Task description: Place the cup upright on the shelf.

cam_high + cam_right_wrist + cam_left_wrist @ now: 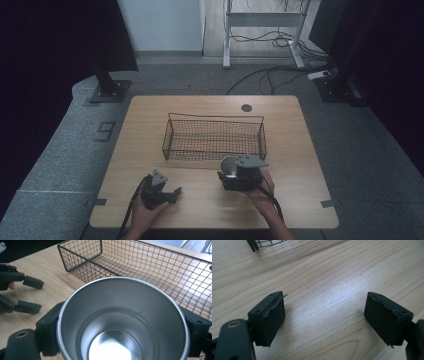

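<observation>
You're gripping the steel cup (122,320) in your right gripper (240,176), left gripper (162,192) idling wide open and empty; next, I'd guess, you're lifting it over the basket's (215,155) near wall.

I work in a lab or recording studio, not a home. The wooden counter (210,150) stands alone on grey carpet tiles (65,150). Black curtains (55,35) hang to the left and right of the counter, on stands with bolted base plates (107,91). Beyond the counter's far edge, loose cables (265,75) trail across the floor past the white frame of an adjustable desk (262,30). Tape marks (327,203) sit beside the counter's near corners.
</observation>
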`<state>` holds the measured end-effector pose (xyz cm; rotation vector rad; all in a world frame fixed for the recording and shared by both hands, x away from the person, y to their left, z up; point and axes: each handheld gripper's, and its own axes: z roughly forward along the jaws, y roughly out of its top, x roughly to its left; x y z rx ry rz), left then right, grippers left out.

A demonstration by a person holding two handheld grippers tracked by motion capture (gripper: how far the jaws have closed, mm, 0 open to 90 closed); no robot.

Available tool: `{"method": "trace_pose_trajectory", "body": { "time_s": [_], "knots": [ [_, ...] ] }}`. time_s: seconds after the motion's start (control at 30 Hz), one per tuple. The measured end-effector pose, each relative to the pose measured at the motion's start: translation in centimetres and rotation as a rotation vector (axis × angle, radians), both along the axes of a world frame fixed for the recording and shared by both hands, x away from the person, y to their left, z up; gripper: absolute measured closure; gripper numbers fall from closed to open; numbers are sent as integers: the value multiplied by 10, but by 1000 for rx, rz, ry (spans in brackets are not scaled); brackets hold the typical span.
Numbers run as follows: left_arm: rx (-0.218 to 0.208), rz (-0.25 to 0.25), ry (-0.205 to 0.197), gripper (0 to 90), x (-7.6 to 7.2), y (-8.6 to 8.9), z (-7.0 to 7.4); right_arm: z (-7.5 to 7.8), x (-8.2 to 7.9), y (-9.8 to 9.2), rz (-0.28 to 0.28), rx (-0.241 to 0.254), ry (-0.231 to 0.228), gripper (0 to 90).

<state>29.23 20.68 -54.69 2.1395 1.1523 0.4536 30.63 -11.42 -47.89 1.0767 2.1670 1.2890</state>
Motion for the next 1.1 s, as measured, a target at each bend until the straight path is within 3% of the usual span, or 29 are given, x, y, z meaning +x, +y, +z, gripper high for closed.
{"method": "trace_pose_trajectory", "body": {
  "time_s": [0.43, 1.1],
  "knots": [
    [-1, 0, 0, 170, 0, 0, 0, 22, 11, -3, -21, 18, -26, 136],
    [-3, 2, -1, 170, 0, 0, 0, 42, 25, -6, -43, 35, -47, 136]
  ]
}}
